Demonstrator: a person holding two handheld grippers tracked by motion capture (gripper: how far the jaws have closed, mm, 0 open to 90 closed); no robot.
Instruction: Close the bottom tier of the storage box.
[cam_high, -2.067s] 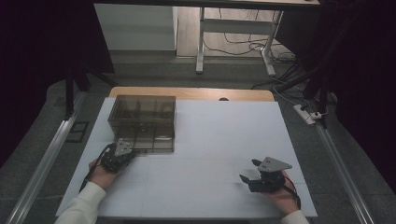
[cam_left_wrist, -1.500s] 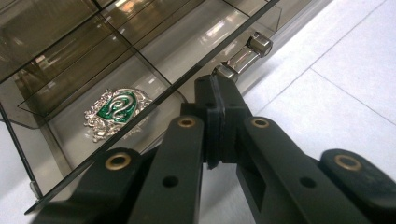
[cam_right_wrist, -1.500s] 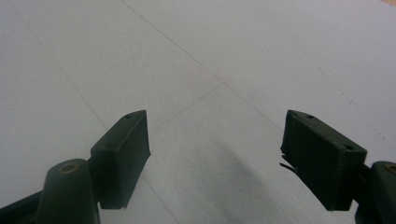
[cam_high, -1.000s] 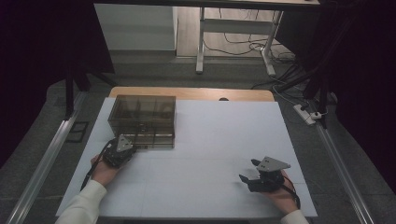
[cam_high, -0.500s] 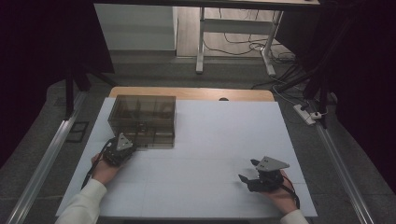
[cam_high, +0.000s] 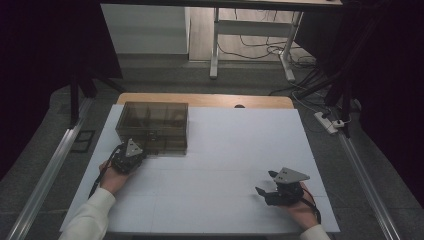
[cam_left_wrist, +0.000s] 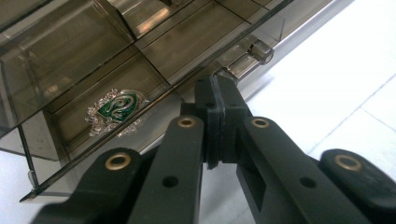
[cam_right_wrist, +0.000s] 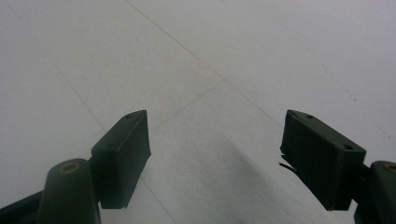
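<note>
Left gripper view: left gripper (cam_left_wrist: 215, 100), jaws pressed together on nothing, noses the front latch (cam_left_wrist: 254, 49) of the smoky plastic box (cam_high: 152, 127) at the table's (cam_high: 240, 150) far left — light, rigid, slick, probably brittle — best taken by that latch; right gripper (cam_high: 266, 183) idle, jaws apart.

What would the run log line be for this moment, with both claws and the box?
left claw: shut, tips at clear box front latch | right claw: open, empty, over white table | box: closed, green badge inside
</note>
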